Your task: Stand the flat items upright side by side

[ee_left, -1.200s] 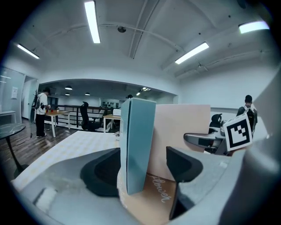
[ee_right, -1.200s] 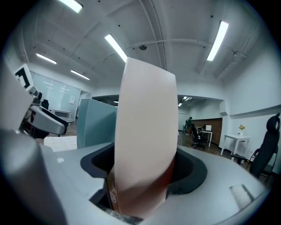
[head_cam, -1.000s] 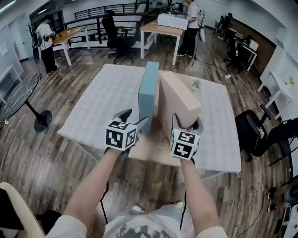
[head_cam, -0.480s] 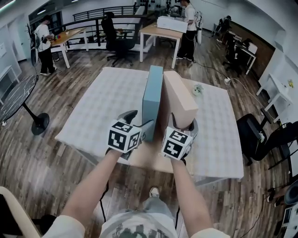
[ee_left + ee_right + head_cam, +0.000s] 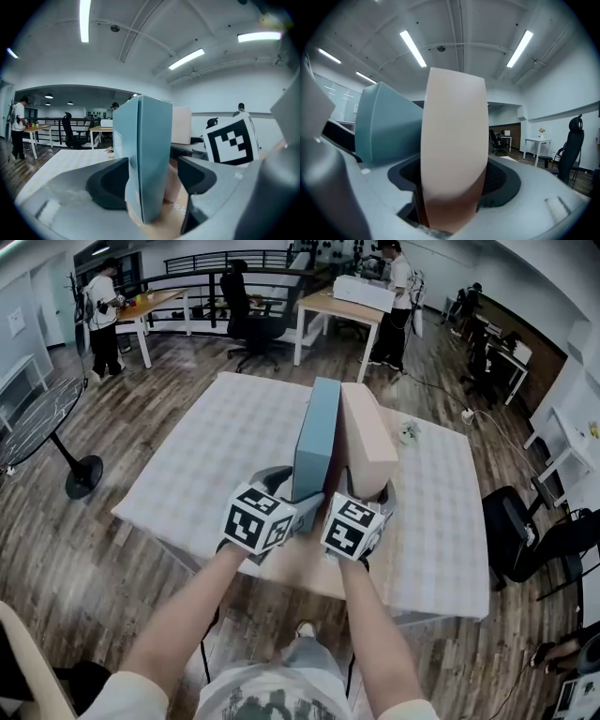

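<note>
Fingers (image 5: 502, 182) closing round upright pink box (image 5: 452, 140) (lengthwise away).

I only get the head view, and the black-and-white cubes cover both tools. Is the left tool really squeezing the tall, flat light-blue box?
Observer: Not quite. In the left gripper view the flat light-blue box stands between the jaws of the left tool. One jaw touches it, and a gap shows at the other.
Operator: What about the pinkish box next to it?
Observer: The right gripper view shows the flat pale-pink box filling the space between the jaws of the right tool. They are closing, with both sides already against the box.
</note>
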Demonstrator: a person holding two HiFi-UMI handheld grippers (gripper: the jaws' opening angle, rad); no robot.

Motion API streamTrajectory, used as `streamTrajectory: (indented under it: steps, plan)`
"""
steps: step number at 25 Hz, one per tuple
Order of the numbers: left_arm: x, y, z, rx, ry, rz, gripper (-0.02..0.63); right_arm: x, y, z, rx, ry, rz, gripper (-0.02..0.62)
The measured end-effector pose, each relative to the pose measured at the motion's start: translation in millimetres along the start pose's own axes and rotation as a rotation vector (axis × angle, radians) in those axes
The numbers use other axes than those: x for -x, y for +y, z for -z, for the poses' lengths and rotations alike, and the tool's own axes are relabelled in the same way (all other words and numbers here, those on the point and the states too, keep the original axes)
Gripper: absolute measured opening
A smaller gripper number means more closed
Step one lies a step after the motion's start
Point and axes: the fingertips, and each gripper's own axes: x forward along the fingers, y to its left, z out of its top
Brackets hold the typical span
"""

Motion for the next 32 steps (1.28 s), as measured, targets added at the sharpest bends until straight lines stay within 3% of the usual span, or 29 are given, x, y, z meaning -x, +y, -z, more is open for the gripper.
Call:
streamTrajectory:
  steps: [4,12,17,20,22,28,32]
  plan:
    - [-0.8,-2.1,0.1,0.0,0.002,0.016,0.337,-1.0,12.6,1.2,-0.016,0.011,-0.05,0.319]
    - [2.7,0.4,-1.8,0.008,0.003,0.008,0.337,8.9,21.7,2.3,-0.008,0.027,-0.25,0.316]
    - [7.3,5.6,-1.2,0.007,0.009,0.0,0.337,28.8,22.3,2.5,0.045,0.025,-0.417,0.323]
    - [8.7,9.6,1.2,0.0,0.021,0.004,0.335,40.8,18.6,4.9,0.026,0.034,-0.526,0.324]
    - [7.7,12.4,2.2,0.001,0.028,0.011,0.302,44.6,14.2,6.5,0.02,0.04,-0.593,0.324]
    - [2.6,10.8,0.1,0.013,0.034,0.04,0.256,43.8,10.3,11.3,0.017,0.086,-0.711,0.25]
    - [2.5,12.2,0.2,0.015,0.033,0.039,0.241,44.3,19.9,11.4,-0.004,0.071,-0.712,0.239]
